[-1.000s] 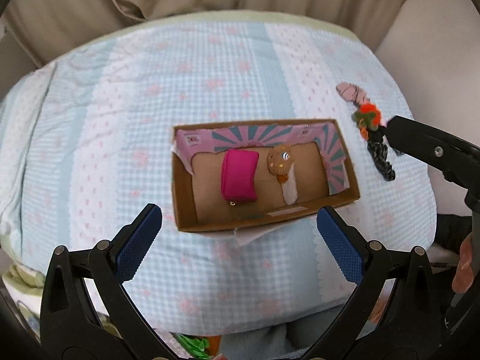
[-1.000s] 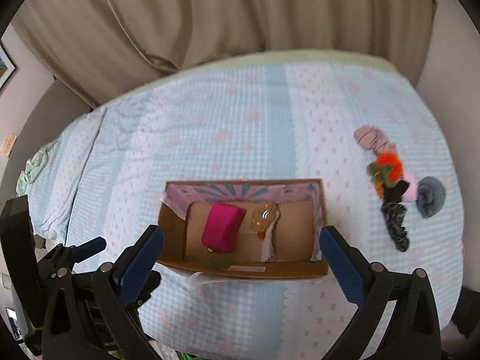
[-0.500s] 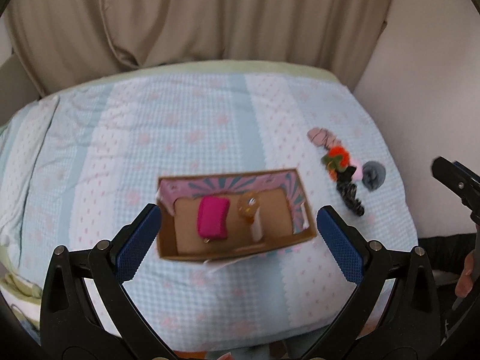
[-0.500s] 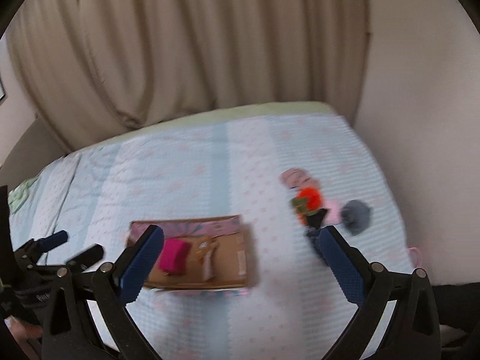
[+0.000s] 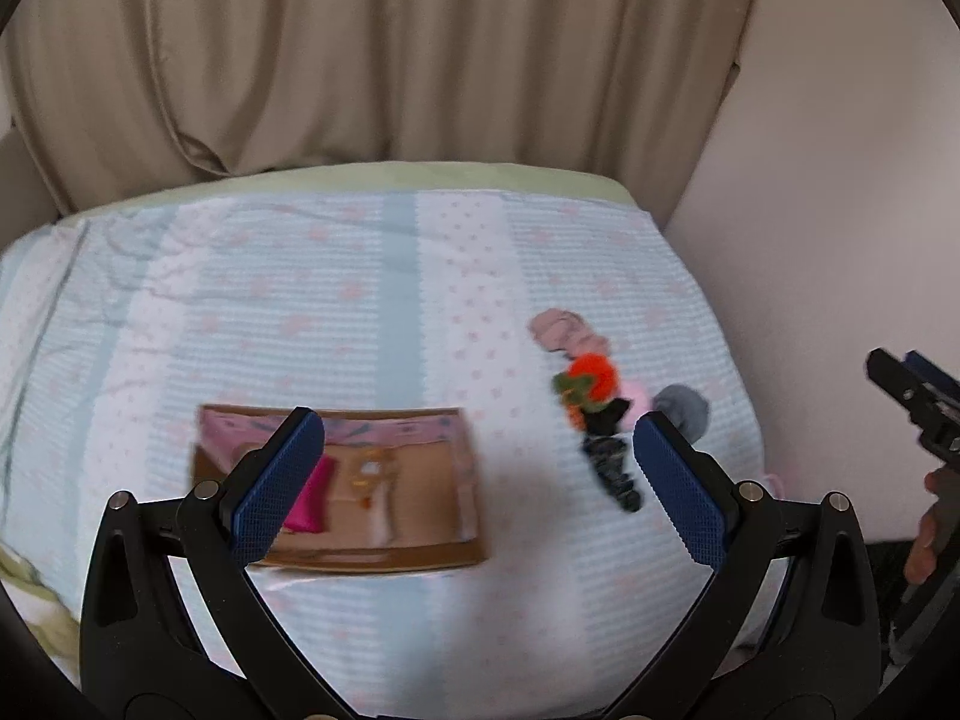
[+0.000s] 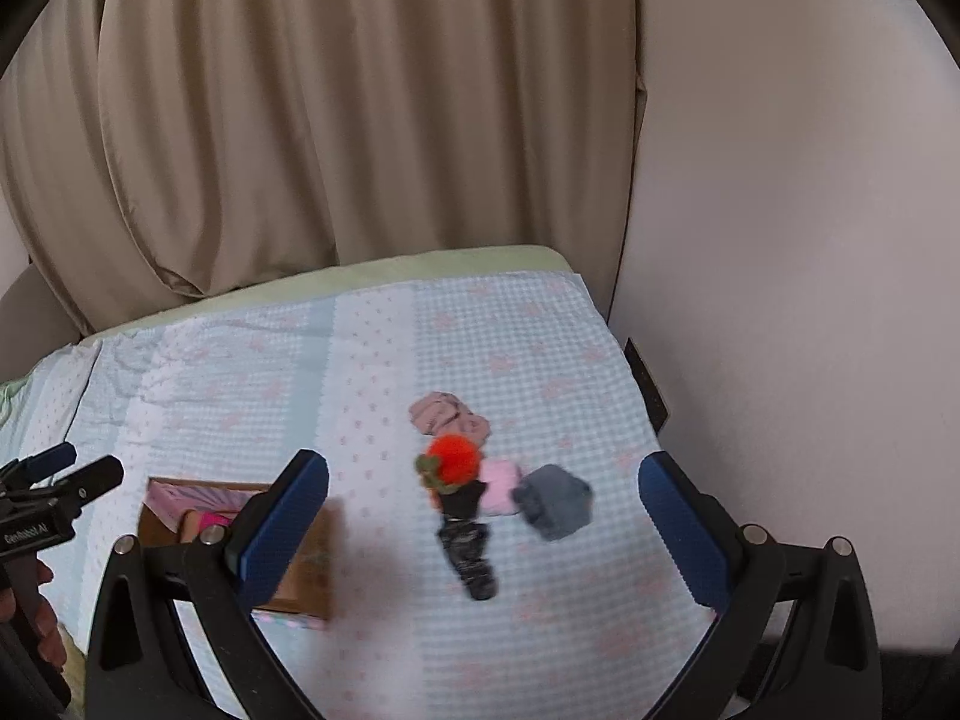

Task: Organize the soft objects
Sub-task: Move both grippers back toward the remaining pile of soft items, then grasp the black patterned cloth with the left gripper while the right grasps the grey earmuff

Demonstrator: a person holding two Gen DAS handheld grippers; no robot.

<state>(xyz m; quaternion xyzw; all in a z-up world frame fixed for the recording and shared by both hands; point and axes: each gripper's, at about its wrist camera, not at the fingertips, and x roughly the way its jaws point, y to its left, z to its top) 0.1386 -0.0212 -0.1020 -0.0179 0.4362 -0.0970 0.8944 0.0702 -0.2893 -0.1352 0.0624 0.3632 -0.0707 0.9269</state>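
Right wrist view: right tongs point(image 6: 483, 531) gape wide, empty; left tongs point(image 5: 479, 477) likewise. Cardboard box point(image 5: 336, 552) on the bed point(image 6: 540, 372) already holds a magenta item point(image 5: 309, 501) and a tan toy point(image 5: 372, 474). Right of box, still loose: black scrunchie point(image 6: 471, 555), long axis running near-to-far; beyond it grey pouch point(image 6: 555, 504), orange pompom point(image 6: 456, 459), pink scrunchie point(image 6: 447, 414).

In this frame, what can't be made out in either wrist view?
- Box contents: left view blurred, and the left tool finger covers the magenta item.
- Box in right view: mostly behind the right tool finger.
- Pile of soft objects: motion-blurred and overlapping, so an exact count is unclear.
- Right tool in left view: cut by the edge.
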